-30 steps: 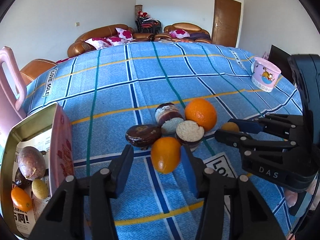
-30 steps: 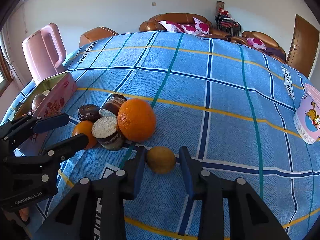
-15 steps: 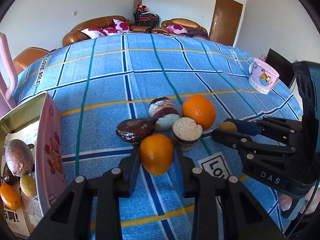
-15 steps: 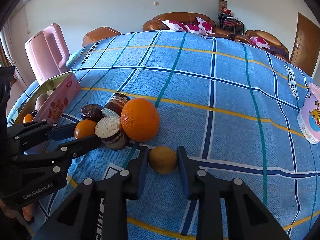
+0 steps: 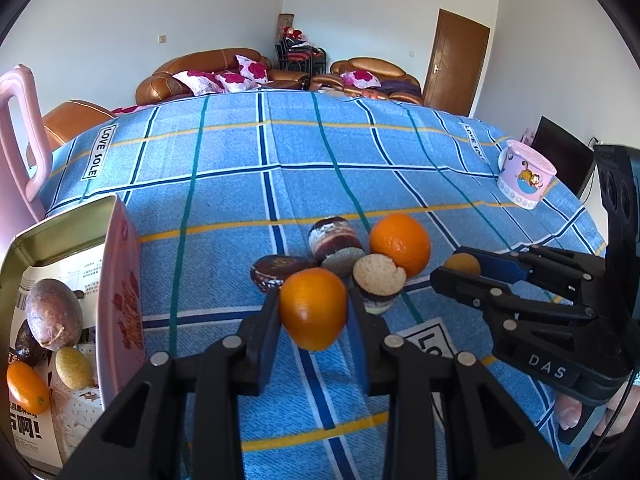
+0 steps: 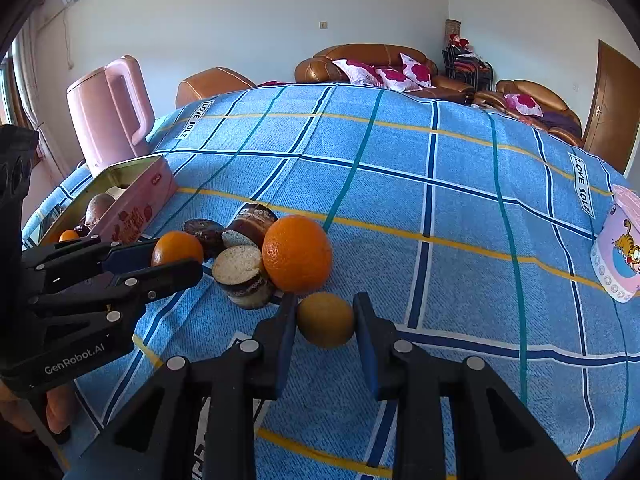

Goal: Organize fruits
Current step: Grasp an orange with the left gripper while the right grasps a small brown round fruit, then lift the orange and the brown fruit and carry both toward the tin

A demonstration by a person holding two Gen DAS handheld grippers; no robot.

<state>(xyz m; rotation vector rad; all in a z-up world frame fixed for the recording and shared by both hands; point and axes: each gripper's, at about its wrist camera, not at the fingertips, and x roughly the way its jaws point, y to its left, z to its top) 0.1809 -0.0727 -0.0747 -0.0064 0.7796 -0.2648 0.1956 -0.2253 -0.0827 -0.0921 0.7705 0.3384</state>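
Left wrist view is showing the left gripper (image 5: 313, 312) clamping a small orange fruit (image 5: 313, 308) between its pads, just in front of the fruit cluster on the blue checked tablecloth (image 5: 224, 184). At the near left an open tin box (image 5: 120, 280) with a pink side is holding a purple-brown passion fruit (image 5: 54, 314), a small yellow-green fruit (image 5: 73, 368), a kumquat (image 5: 27, 386) and a dark fruit half hidden behind them, all lying on printed paper. To the right, the right gripper (image 5: 456, 270) is pinching a small yellowish-brown fruit (image 5: 462, 264); its black body is blocking the cloth beyond it.

Just past the clamped orange fruit, three dark mangosteen-like pieces are crowding together: a whole dark one (image 5: 276, 272) at left, a cut one (image 5: 378, 280) showing pale flesh, and another (image 5: 336, 240) lying behind. A larger orange (image 5: 400, 244) is touching the cut piece on its right.

Right wrist view is showing the right gripper's pads (image 6: 286, 332) pressing on the yellowish-brown fruit, which is sitting just beside the larger orange.

Farther off, a pink kettle (image 6: 108, 108) is standing behind the tin, and a pink cartoon cup (image 5: 526, 178) is sitting near the table's far right edge. Brown leather sofas (image 5: 208, 72) with flowered cushions are lining the wall, beside a wooden door (image 5: 456, 64).
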